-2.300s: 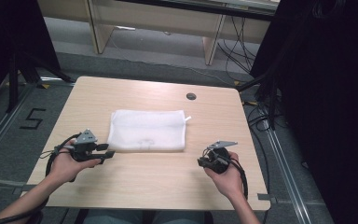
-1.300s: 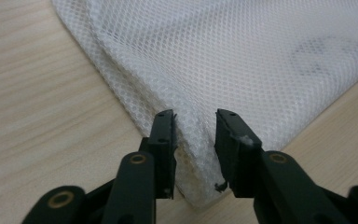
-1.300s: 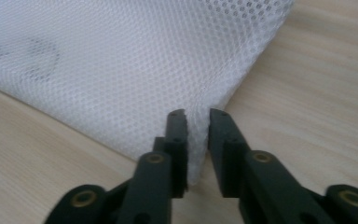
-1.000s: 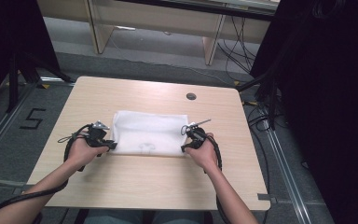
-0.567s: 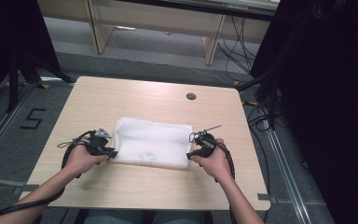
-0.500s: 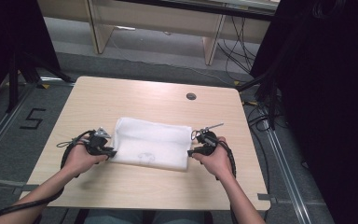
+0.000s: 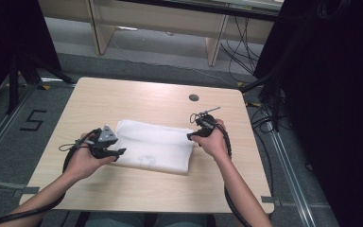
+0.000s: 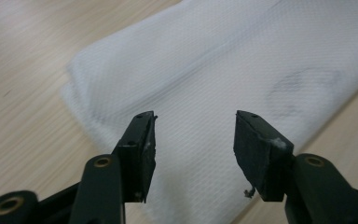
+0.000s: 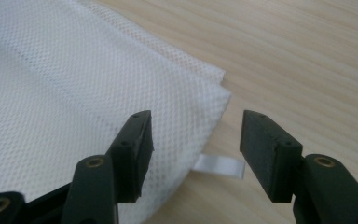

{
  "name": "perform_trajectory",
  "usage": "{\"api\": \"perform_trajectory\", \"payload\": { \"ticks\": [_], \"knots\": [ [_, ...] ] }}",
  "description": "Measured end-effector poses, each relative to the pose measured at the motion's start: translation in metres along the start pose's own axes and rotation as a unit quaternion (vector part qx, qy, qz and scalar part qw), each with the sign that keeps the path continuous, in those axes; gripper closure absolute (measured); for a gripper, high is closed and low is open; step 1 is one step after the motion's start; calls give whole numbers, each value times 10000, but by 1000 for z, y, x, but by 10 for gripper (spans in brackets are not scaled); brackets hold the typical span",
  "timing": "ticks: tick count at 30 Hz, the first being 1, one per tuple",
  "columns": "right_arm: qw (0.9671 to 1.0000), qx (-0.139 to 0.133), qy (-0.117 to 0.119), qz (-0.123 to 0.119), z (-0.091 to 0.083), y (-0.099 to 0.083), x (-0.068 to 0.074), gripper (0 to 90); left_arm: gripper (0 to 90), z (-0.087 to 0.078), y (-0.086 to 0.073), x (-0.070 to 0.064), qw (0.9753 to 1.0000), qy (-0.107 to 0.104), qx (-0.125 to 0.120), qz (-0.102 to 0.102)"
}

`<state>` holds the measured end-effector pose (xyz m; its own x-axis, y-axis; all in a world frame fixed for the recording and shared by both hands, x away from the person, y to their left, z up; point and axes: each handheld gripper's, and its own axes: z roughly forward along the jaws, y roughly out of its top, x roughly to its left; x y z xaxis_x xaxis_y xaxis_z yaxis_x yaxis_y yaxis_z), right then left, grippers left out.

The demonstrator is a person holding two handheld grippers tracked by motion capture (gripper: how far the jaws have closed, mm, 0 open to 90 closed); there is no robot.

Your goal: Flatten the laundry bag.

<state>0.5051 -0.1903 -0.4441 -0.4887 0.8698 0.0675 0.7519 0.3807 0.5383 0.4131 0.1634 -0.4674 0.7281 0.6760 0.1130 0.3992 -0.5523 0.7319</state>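
Note:
A white mesh cloth [image 7: 153, 147] lies folded in the middle of the wooden table [image 7: 137, 97]. My left gripper [image 7: 118, 153] is at its left edge, open, with the mesh cloth [image 8: 223, 65] under and between the jaws; nothing is pinched. My right gripper [image 7: 189, 136] is at the right edge, also open, its jaws straddling the cloth's corner [image 9: 212, 95]. A small white tag [image 9: 219, 166] sticks out from that edge of the cloth onto the wood. Faint grey marks show through the fabric [image 8: 303, 86].
A dark round grommet hole [image 7: 194, 97] sits in the tabletop behind the right hand. Black cables [image 7: 264, 118] hang past the table's right edge. A taped "5" [image 7: 33, 120] marks the floor at left, and desk legs [image 7: 215, 45] stand beyond the table.
Both hands came in from the near table to the cloth's sides. The cloth has shifted toward the person and now lies slightly askew. Over the last half second little moved.

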Motion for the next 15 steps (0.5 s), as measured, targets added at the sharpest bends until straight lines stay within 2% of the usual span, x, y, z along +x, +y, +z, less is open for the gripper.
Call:
{"api": "perform_trajectory", "payload": {
  "ticks": [1, 2, 3, 5, 7, 9, 10, 11, 14, 15],
  "knots": [
    [10000, -13, -39, -28, 4, 2, 0, 430, 501, 2, 2, -4, 9998, -169, 16, 83],
    [9999, -4, -105, -120, 9, 3, 0, 428, 515, 7, 3, -10, 9995, -315, -30, 12],
    [9998, 51, -136, -105, 12, 5, 2, 422, 524, 11, 3, -15, 9989, -460, 8, -37],
    [9998, 55, -174, -83, 20, 7, 1, 401, 553, 20, 4, -23, 9973, -730, 118, -14],
    [9997, 94, -220, -9, 27, 7, -1, 389, 566, 28, 4, -27, 9955, -907, 282, -23],
    [9997, 117, -235, 31, 34, 7, -3, 386, 596, 33, 5, -29, 9943, -959, 435, 144],
    [9997, 148, -174, 90, 37, 6, -3, 391, 607, 36, 4, -30, 9939, -1001, 448, 73],
    [9997, 109, -186, 66, 41, 5, -4, 415, 619, 38, 4, -30, 9935, -1019, 485, 153],
    [9997, 202, -75, -80, 46, 5, -3, 562, 643, 42, 1, -31, 9930, -1015, 606, 33],
    [9993, 283, -91, -205, 46, 6, -2, 639, 647, 42, 1, -28, 9908, -1074, 781, 254]
  ]
}}
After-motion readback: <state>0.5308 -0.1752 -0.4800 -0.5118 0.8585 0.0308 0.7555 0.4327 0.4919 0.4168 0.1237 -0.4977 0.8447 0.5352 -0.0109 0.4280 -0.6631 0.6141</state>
